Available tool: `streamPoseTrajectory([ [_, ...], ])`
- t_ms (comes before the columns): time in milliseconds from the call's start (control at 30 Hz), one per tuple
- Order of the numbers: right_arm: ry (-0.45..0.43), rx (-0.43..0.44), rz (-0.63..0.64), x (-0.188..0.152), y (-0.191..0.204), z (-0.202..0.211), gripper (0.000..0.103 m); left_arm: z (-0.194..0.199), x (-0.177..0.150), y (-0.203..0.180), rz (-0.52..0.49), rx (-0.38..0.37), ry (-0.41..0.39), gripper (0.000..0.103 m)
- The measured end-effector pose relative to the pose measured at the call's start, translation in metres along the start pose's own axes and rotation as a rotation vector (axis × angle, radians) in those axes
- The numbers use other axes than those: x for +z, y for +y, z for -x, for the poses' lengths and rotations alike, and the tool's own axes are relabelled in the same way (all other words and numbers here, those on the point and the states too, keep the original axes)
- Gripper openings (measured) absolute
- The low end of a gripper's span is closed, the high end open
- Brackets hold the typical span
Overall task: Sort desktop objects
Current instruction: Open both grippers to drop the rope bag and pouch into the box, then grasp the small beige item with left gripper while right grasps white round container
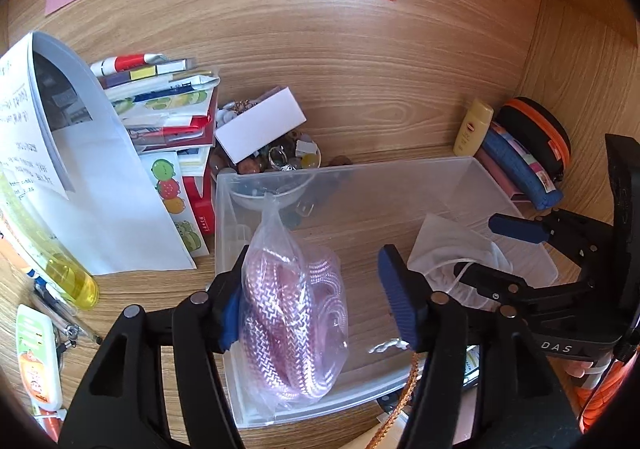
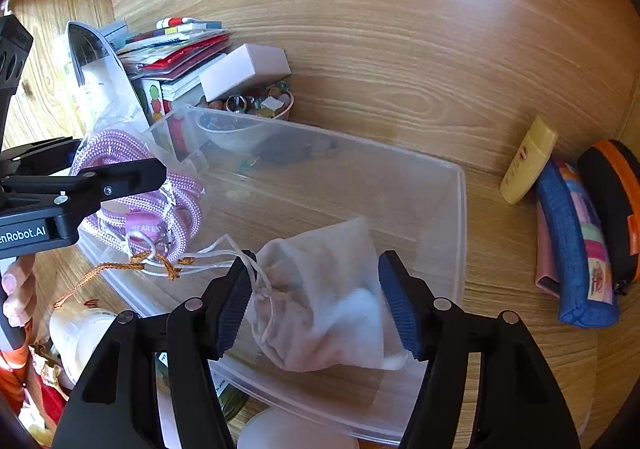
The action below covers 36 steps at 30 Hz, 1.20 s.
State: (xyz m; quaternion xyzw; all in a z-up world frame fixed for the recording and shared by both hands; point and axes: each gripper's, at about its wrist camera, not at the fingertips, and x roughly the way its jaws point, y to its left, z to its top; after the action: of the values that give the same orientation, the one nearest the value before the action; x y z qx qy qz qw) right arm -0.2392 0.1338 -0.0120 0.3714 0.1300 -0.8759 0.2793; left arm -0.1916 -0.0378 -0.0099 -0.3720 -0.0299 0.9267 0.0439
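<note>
A clear plastic bin (image 1: 400, 177) stands on the wooden desk; it also shows in the right wrist view (image 2: 456, 217). My left gripper (image 1: 316, 301) is open over the bin's left end, with a clear bag of pink braided cord (image 1: 292, 313) between its fingers, leaning on the left pad. The same bag (image 2: 136, 185) shows in the right wrist view. My right gripper (image 2: 316, 305) is open around a white drawstring pouch (image 2: 324, 301) lying in the bin. The pouch (image 1: 444, 253) and the right gripper (image 1: 492, 253) also show in the left wrist view.
A stack of booklets and papers (image 1: 160, 109) and a bowl of trinkets (image 1: 280, 157) with a white box (image 1: 260, 125) on it stand behind the bin. A yellow tube (image 2: 528, 161), a blue pouch (image 2: 576, 245) and a black-orange case (image 2: 612, 205) lie right. A yellow bottle (image 1: 68, 273) lies left.
</note>
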Motion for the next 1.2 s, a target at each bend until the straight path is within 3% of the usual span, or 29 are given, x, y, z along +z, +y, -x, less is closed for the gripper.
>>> streamPoseTrajectory([
  [167, -0.024, -0.013, 0.012, 0.001, 0.003, 0.011, 0.068, 0.008, 0.001, 0.0, -0.003, 0.016, -0.01, 0.065],
  [267, -0.028, -0.018, 0.019, 0.002, 0.005, 0.018, 0.071, 0.015, 0.002, 0.004, 0.028, 0.045, -0.036, 0.081],
  [500, -0.049, -0.01, 0.009, -0.001, 0.006, 0.037, 0.08, 0.038, -0.002, 0.003, 0.012, 0.062, -0.06, 0.088],
  [967, -0.089, -0.006, -0.017, -0.024, 0.007, 0.077, 0.082, 0.089, -0.041, -0.007, -0.063, 0.112, -0.087, 0.096],
  [1200, -0.097, -0.022, -0.007, -0.045, 0.01, 0.092, 0.083, 0.1, -0.077, -0.006, -0.069, 0.146, -0.046, 0.097],
])
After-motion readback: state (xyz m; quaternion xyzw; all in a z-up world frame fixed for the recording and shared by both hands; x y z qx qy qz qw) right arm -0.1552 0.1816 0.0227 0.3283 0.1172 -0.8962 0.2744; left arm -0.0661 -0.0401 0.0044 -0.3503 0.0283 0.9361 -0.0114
